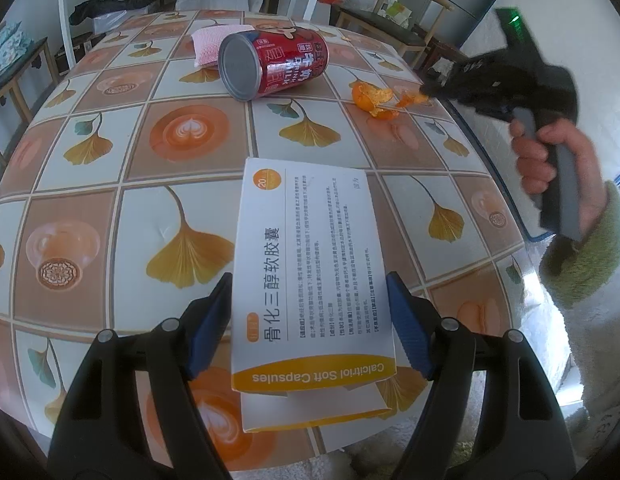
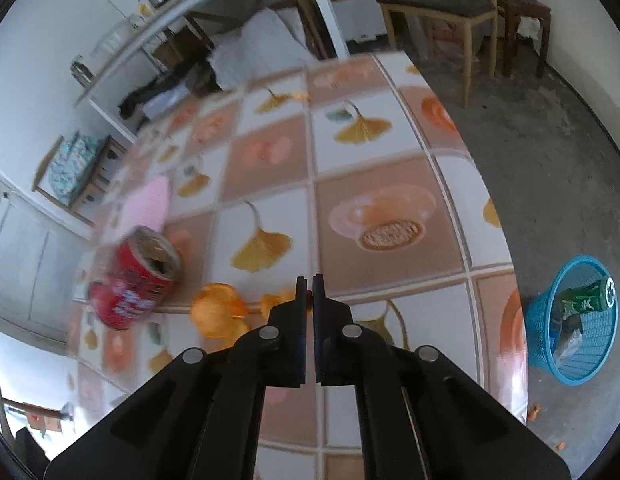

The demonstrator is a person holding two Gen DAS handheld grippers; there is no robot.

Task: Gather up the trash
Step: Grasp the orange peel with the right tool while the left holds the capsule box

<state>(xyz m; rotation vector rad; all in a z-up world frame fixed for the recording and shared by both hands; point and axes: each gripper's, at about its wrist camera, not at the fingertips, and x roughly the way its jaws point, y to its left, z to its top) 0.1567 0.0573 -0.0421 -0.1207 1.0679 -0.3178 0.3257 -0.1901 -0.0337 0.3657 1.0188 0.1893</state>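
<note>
A white and yellow medicine box (image 1: 310, 280) lies on the patterned table (image 1: 150, 160) between the open jaws of my left gripper (image 1: 310, 320), which straddles its near end without gripping it. A red can (image 1: 274, 62) lies on its side further back; it also shows in the right wrist view (image 2: 134, 280). Orange peel (image 1: 372, 98) lies to its right, also visible in the right wrist view (image 2: 218, 312). My right gripper (image 2: 309, 280) is shut on a small piece of orange peel (image 2: 309, 299); from the left wrist view it (image 1: 426, 90) sits at the peel pile.
A pink cloth (image 1: 208, 42) lies behind the can. A blue trash basket (image 2: 570, 320) with a green can stands on the floor right of the table. Chairs (image 2: 442, 8) stand beyond the table. Peel scraps (image 2: 534, 412) lie on the floor.
</note>
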